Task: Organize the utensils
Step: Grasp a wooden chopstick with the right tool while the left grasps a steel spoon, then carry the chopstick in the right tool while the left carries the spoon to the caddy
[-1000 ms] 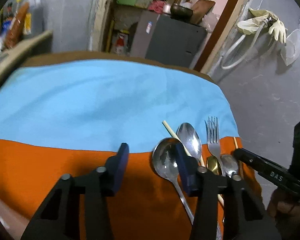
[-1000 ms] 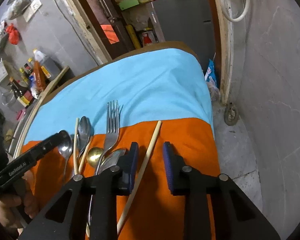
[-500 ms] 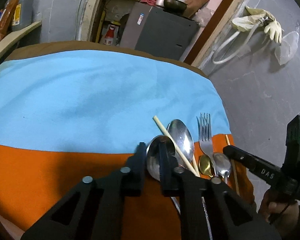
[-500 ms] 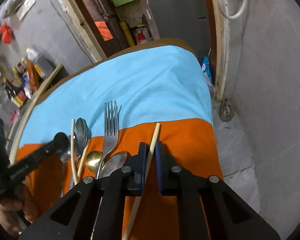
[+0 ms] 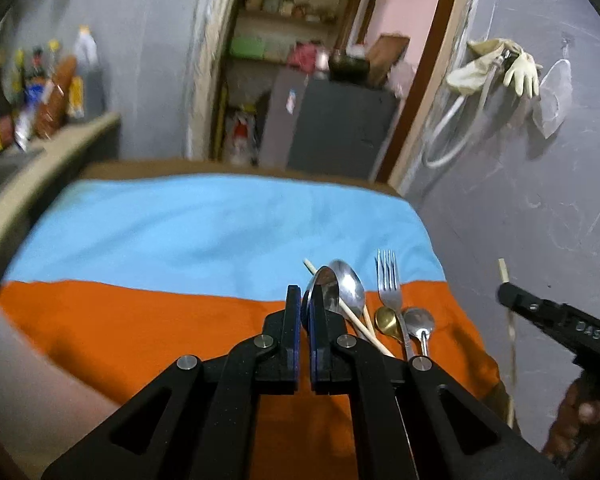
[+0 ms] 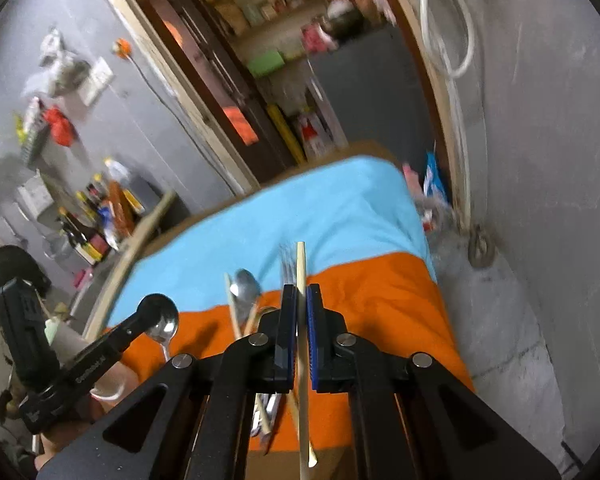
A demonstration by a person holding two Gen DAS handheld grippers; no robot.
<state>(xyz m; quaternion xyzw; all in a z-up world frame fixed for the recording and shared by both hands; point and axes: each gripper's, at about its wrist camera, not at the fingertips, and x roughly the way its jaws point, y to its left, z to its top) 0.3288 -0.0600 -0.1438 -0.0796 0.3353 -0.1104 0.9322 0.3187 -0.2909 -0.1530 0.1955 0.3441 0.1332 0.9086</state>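
Observation:
My left gripper (image 5: pixel 305 304) is shut on a large steel spoon (image 5: pixel 320 282) and holds it above the orange cloth (image 5: pixel 140 320); the same spoon shows in the right wrist view (image 6: pixel 164 324). My right gripper (image 6: pixel 301 300) is shut on a wooden chopstick (image 6: pixel 301 264), lifted off the cloth; it also shows in the left wrist view (image 5: pixel 504 276). On the cloth lie another steel spoon (image 5: pixel 350 290), a second chopstick (image 5: pixel 356 314), a fork (image 5: pixel 389 284), a gold spoon (image 5: pixel 386 320) and a small spoon (image 5: pixel 419 320).
A blue cloth (image 5: pixel 200 232) covers the far half of the table. A shelf with bottles (image 5: pixel 32 96) is at the left. A grey cabinet (image 5: pixel 332 128) stands in the doorway behind. A grey wall (image 5: pixel 520 208) with a hose and gloves is close on the right.
Both grippers closed, the left on the large spoon and the right on the chopstick. Both then rose, lifting the spoon and the chopstick off the cloth.

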